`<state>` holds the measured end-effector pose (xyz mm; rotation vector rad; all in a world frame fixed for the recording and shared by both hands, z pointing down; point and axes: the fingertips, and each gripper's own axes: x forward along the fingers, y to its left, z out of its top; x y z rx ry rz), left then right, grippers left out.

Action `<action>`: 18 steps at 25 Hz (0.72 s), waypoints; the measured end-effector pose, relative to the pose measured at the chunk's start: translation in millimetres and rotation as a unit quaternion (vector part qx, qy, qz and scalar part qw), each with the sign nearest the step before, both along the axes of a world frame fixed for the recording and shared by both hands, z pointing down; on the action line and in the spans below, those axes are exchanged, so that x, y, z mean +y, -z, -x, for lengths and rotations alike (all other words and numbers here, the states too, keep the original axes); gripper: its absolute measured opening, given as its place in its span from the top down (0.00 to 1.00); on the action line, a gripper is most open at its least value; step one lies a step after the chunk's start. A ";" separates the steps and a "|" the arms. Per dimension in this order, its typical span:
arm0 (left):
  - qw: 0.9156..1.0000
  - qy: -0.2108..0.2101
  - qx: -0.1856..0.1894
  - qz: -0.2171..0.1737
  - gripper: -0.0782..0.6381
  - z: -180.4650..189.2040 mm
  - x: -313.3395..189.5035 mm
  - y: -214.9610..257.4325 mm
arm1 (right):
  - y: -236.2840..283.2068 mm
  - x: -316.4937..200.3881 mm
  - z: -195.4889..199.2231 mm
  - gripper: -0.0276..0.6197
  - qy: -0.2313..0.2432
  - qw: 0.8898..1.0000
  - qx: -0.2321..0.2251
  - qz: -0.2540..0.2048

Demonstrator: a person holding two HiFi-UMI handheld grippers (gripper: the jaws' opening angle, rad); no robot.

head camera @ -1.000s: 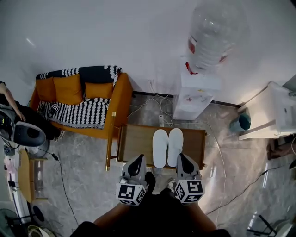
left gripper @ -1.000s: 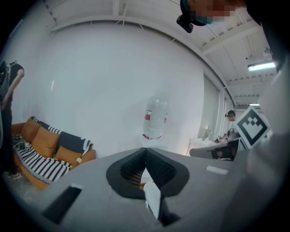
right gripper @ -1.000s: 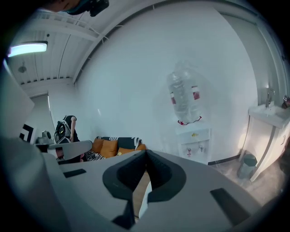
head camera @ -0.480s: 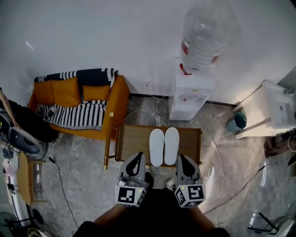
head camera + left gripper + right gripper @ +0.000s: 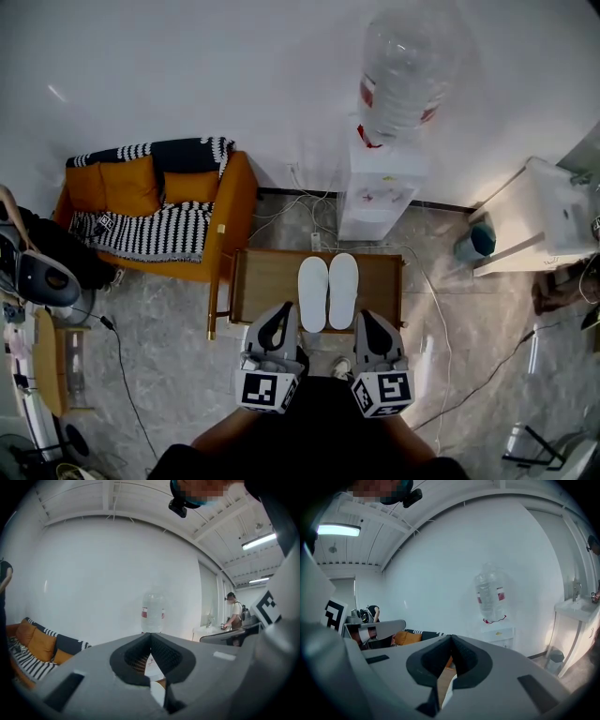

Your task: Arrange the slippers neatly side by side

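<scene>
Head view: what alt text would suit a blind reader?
Two white slippers lie side by side on a wooden table. A person's left claw and right claw, both shut and empty, hover near its front edge; an orange sofa stands left.

Two white, flat, oval cloth slippers, the left slipper (image 5: 312, 293) and the right slipper (image 5: 343, 290), lie near the middle of a low brown wooden table (image 5: 258, 286). They run parallel, long edges touching, ends nearly level.
</scene>
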<state>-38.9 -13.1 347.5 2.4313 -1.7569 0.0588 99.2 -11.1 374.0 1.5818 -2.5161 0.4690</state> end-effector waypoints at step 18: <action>1.000 -0.005 0.005 0.010 0.87 -7.8 13.5 -5.7 | -2.8 15.2 -0.7 0.94 0.007 1.000 0.002 0.003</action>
